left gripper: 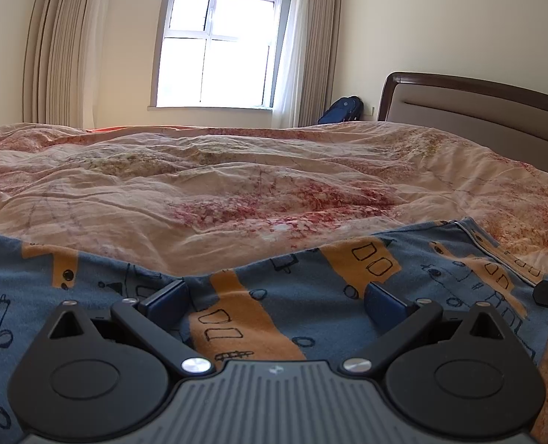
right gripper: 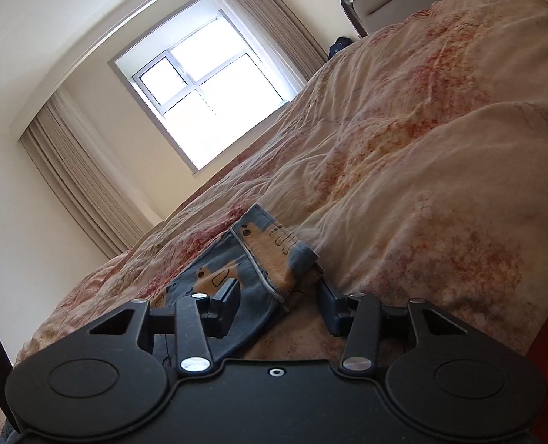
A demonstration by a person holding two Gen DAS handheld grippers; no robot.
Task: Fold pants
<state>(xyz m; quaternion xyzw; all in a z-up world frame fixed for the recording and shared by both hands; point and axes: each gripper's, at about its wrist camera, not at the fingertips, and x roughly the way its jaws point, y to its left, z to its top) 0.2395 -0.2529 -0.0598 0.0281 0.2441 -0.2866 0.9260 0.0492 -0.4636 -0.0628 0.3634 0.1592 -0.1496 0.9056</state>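
Patterned blue pants [left gripper: 274, 296] lie flat on the floral duvet [left gripper: 237, 185]; left gripper [left gripper: 276, 301] is released, straddling the fabric, while right gripper [right gripper: 279, 305] brackets the seamed edge [right gripper: 264, 277] unclenched, apparently positioned to pinch for a fold.

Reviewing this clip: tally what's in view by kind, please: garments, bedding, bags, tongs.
Garments: 1, blue cotton pants with orange vehicle print
Bedding: 1, pink floral quilt
Bags: 1, dark blue backpack by the wall
Tongs: 2, left tongs, right tongs
Total: 5
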